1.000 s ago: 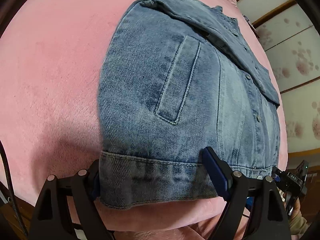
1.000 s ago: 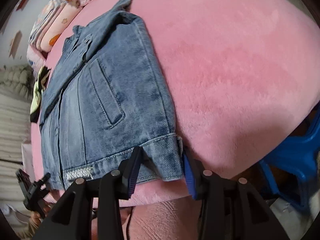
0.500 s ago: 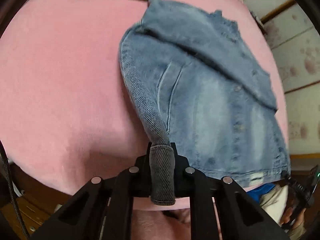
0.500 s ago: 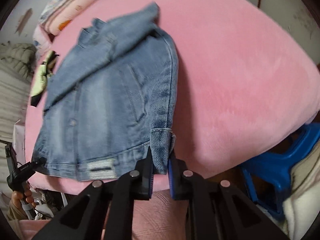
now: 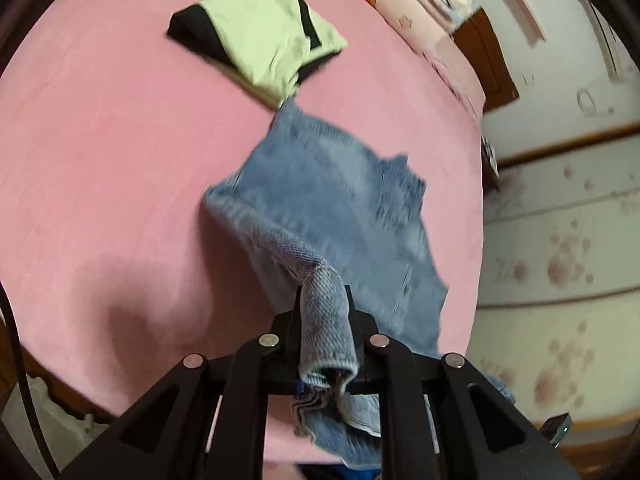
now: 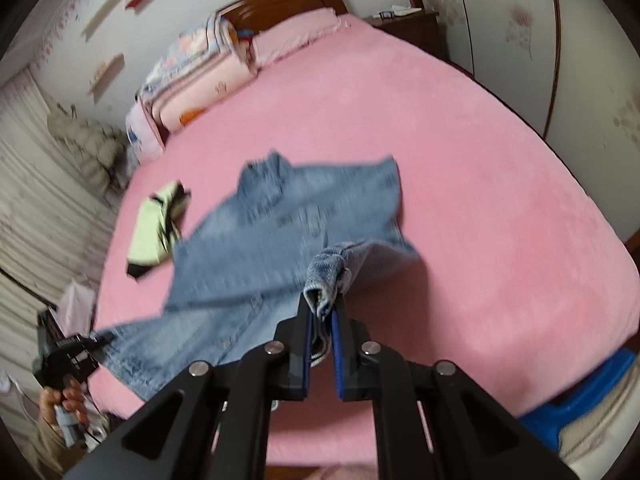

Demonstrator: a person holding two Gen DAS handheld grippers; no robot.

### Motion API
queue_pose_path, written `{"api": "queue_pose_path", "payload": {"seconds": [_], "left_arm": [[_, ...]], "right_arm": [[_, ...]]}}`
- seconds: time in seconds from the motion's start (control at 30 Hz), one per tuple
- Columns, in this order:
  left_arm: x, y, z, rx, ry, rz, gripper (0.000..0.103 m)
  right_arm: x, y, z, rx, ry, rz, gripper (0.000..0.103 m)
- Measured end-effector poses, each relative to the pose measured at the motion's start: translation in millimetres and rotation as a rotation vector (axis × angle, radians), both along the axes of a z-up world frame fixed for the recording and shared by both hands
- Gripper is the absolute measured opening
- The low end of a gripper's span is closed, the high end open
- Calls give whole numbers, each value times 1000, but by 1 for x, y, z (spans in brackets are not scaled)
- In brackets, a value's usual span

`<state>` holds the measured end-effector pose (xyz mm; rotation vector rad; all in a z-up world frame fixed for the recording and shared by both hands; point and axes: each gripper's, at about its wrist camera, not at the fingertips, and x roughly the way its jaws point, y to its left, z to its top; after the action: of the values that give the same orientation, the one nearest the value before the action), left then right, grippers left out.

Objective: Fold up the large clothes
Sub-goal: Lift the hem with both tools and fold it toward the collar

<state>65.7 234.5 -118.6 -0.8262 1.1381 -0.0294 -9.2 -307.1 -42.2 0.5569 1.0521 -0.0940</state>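
Fingers (image 5: 298, 322) of both your grippers pinch the denim jacket (image 5: 340, 208) hem corners — uneven lifting (bunched denim) could skew the fold.

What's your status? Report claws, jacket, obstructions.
Left claw shut on denim jacket hem corner. Right claw shut on other corner. Hem lifted off pink bed. Folded green garment beyond collar.

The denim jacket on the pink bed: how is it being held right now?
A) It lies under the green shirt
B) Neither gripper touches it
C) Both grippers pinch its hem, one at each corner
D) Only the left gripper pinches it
C: the left gripper and the right gripper are each shut on a bunched hem corner of the denim jacket.
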Motion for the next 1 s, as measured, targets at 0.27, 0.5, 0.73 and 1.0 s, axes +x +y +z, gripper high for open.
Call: {"api": "queue_pose_path", "payload": {"seconds": [0.27,0.5,0.73,1.0], "left_arm": [[125,-13,-11,59,50,93,11],[225,-22,-54,183,100,137,60],[262,-10,-54,392,23,30,62],[257,-38,-104,484,2,-248,62]], "right_arm": [[123,-44,-30,59,16,-57,7],[227,-64,-95,-43,130,-97,18],[264,-75,-143,-69,177,-60,31],[265,-62,-198,-103,258,75,31]]}}
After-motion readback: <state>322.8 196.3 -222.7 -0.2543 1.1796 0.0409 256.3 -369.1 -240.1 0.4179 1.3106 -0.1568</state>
